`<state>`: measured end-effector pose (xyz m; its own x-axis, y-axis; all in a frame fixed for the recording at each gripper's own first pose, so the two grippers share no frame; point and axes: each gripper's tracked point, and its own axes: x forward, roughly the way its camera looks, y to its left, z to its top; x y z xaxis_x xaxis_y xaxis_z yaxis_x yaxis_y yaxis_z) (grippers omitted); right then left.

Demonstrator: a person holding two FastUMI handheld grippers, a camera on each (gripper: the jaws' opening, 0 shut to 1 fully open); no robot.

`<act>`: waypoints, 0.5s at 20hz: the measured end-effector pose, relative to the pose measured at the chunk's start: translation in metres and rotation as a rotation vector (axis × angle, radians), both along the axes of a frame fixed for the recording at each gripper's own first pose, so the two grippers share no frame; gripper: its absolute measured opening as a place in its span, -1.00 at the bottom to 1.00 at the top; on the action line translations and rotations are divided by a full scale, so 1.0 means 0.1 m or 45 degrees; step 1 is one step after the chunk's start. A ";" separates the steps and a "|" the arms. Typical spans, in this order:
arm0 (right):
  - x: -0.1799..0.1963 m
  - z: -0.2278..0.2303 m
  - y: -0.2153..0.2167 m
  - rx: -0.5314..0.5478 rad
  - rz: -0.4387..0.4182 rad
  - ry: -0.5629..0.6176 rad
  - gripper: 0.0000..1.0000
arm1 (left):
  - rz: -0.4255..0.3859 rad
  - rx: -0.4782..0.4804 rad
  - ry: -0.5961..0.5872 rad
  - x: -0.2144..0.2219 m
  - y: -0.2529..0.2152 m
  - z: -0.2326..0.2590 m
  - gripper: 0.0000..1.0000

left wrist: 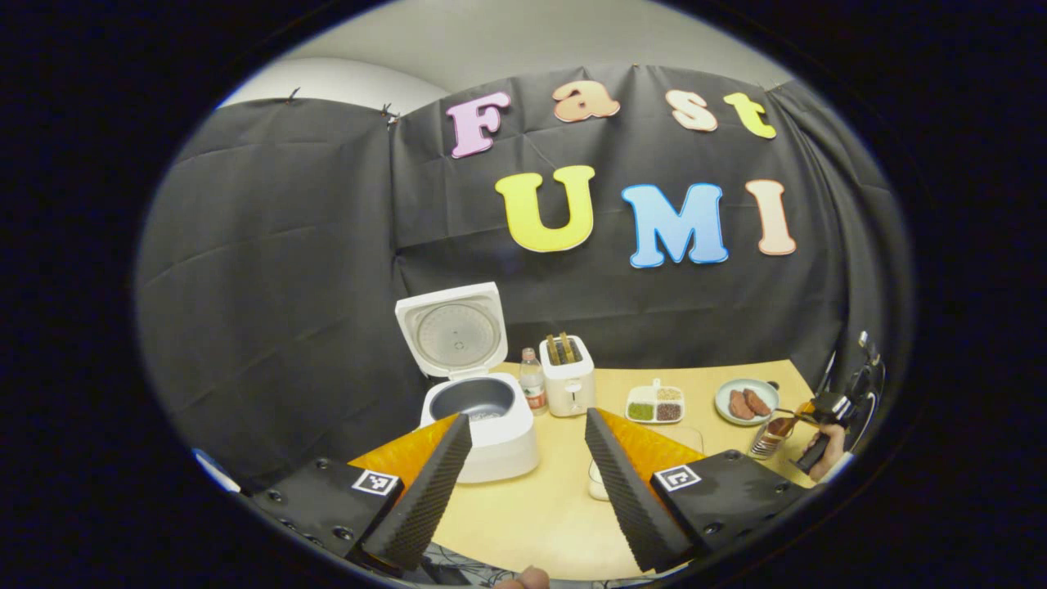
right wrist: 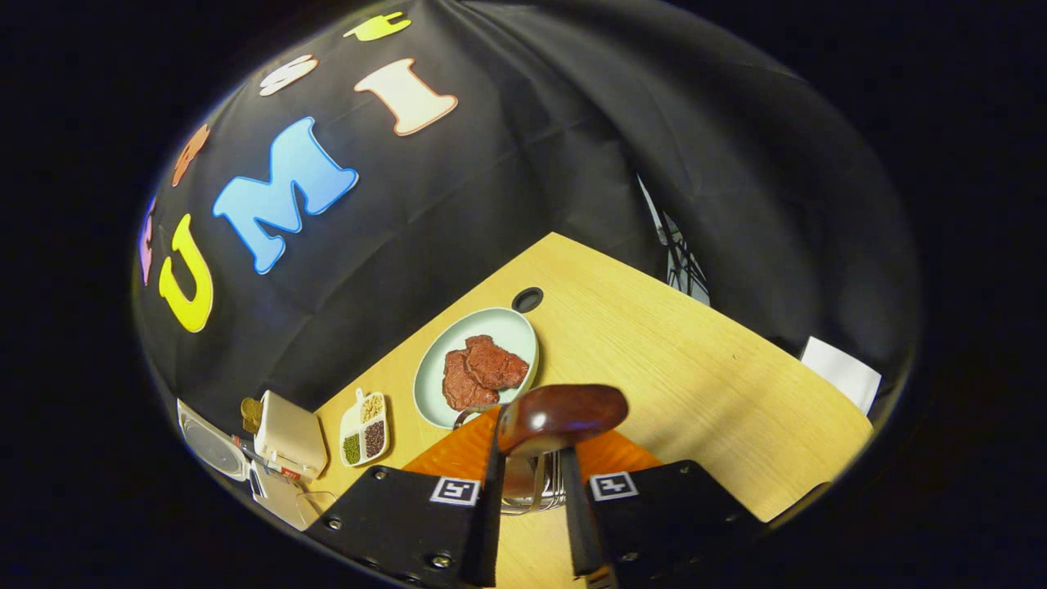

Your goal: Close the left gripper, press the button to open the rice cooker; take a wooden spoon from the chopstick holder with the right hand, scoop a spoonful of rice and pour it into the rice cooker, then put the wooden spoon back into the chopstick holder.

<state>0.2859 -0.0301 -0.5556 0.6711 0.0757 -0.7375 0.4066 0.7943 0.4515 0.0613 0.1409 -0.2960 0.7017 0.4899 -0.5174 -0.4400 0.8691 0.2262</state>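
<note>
The white rice cooker (left wrist: 491, 442) stands with its lid (left wrist: 451, 331) raised and the dark inner pot showing. My left gripper (left wrist: 527, 454) hangs open in front of it, nothing between its fingers. A clear container (left wrist: 599, 484) sits partly hidden behind one of those fingers. At the table's right end, a hand holds my right gripper (left wrist: 824, 406) over the wire chopstick holder (left wrist: 767, 442). In the right gripper view, my right gripper (right wrist: 530, 450) is shut on the wooden spoon (right wrist: 561, 415). The spoon's dark bowl stands up above the fingertips, with the chopstick holder (right wrist: 532, 495) just below.
A toaster (left wrist: 568, 376) and a small bottle (left wrist: 532, 382) stand behind the cooker. A divided dish of grains (left wrist: 655, 404) and a plate of meat (left wrist: 746, 402) lie further right. The plate (right wrist: 478, 364) sits just beyond the spoon. Bare table (right wrist: 695, 360) stretches to the right.
</note>
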 end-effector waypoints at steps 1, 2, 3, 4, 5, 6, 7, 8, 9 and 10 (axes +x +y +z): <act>0.01 -0.04 0.00 0.002 -0.012 0.016 -0.31 | 0.005 -0.003 0.002 -0.03 0.00 0.00 1.00; 0.05 -0.08 -0.03 -0.008 -0.023 0.013 -0.58 | 0.015 -0.008 0.004 -0.07 0.02 -0.01 1.00; 0.00 0.05 -0.03 -0.013 -0.025 0.000 -0.59 | 0.023 -0.013 0.005 -0.12 0.04 -0.01 1.00; 0.03 -0.01 -0.02 -0.007 -0.024 0.001 -0.65 | 0.028 -0.013 -0.003 -0.15 0.05 0.01 1.00; 0.01 0.01 0.04 0.020 -0.003 0.001 -0.65 | 0.032 -0.009 -0.011 -0.19 0.09 0.03 0.95; -0.01 0.00 0.01 0.002 -0.002 0.004 -0.70 | 0.040 -0.009 -0.012 -0.23 0.12 0.03 0.95; -0.01 0.02 0.01 0.003 0.011 -0.003 -0.70 | 0.052 -0.013 -0.014 -0.29 0.17 0.03 0.95; -0.02 0.05 0.04 0.003 0.024 -0.009 -0.70 | 0.065 -0.022 -0.019 -0.33 0.22 0.03 0.95; -0.04 0.12 0.05 -0.007 0.042 -0.013 -0.70 | 0.081 -0.031 -0.024 -0.37 0.27 0.04 1.00; -0.05 0.21 0.03 -0.037 0.059 -0.035 -0.70 | 0.093 -0.035 -0.037 -0.41 0.32 0.05 0.90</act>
<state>0.2810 -0.0268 -0.5346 0.6877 0.0860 -0.7209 0.3568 0.8248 0.4387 0.0208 0.1730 -0.2909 0.6795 0.5262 -0.5113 -0.5085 0.8401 0.1887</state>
